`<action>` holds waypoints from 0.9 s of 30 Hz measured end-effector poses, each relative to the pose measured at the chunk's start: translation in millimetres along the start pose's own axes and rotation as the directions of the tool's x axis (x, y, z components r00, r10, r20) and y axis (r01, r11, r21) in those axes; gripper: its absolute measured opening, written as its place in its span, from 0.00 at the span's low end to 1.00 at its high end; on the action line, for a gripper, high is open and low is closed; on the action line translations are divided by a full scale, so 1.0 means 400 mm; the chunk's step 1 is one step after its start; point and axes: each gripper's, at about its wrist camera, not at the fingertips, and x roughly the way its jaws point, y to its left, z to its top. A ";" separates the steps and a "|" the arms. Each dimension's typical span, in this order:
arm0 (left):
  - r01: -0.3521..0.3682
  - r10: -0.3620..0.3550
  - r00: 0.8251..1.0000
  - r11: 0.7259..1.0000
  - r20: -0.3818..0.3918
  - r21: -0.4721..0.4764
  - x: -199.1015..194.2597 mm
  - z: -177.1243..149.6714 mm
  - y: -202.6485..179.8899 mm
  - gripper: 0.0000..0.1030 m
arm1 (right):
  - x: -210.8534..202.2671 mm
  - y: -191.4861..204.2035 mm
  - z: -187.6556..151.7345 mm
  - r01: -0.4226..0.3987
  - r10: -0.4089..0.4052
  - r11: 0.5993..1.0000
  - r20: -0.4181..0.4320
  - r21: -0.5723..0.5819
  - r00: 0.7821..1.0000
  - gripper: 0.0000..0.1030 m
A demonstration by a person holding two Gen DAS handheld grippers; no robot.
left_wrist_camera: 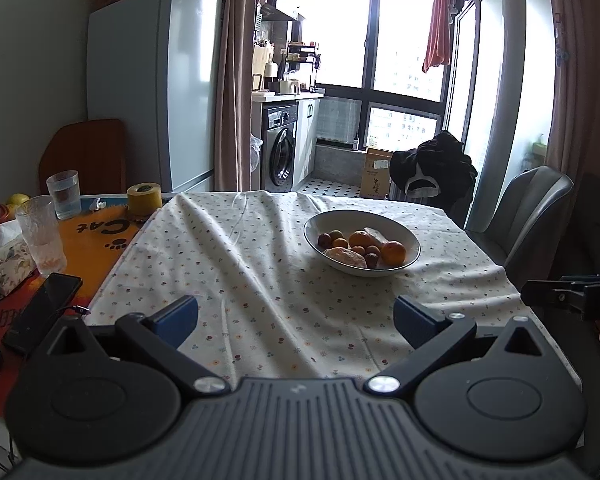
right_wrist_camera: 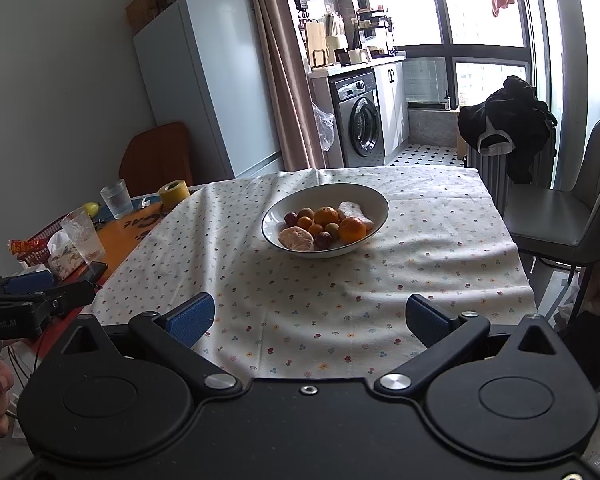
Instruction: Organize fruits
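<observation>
Left gripper (left_wrist_camera: 296,320) wide open, empty, over the near edge of the floral tablecloth (left_wrist_camera: 260,280). Right gripper (right_wrist_camera: 310,322) likewise spread wide, holding nothing. White bowl (right_wrist_camera: 374,198) of fruit sits mid-table, farther off, well apart from both; oranges (right_wrist_camera: 352,228), small dark fruits inside.

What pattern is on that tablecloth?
Small scattered flowers on a cream tablecloth; it shows best in the right wrist view.

both tongs, left (left_wrist_camera: 296,322) & right (right_wrist_camera: 310,322), wide apart, empty
</observation>
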 end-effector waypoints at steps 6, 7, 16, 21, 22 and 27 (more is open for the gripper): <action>0.002 -0.002 1.000 1.000 -0.016 -0.011 0.006 -0.003 0.006 1.00 | 0.002 0.010 -0.001 -0.006 0.006 1.000 -0.002 -0.018 1.000 1.00; 0.003 -0.003 1.000 1.000 -0.016 -0.012 0.007 -0.003 0.006 1.00 | 0.001 0.010 -0.002 -0.007 0.007 1.000 -0.001 -0.021 1.000 1.00; 0.002 -0.002 1.000 1.000 -0.028 -0.006 0.012 -0.006 0.004 1.00 | 0.003 0.008 -0.001 -0.006 0.006 1.000 -0.008 -0.017 1.000 1.00; 0.005 -0.005 1.000 1.000 -0.030 -0.001 0.012 -0.007 0.001 1.00 | 0.003 0.008 0.000 -0.008 0.007 1.000 -0.008 -0.020 1.000 1.00; 0.004 -0.004 1.000 1.000 -0.031 -0.001 0.013 -0.008 0.001 1.00 | 0.003 0.009 0.000 -0.008 0.008 1.000 -0.007 -0.021 1.000 1.00; 0.002 -0.002 0.999 1.000 -0.037 -0.003 0.016 -0.008 0.003 1.00 | 0.003 0.016 0.000 -0.011 0.011 1.000 -0.007 -0.025 1.000 1.00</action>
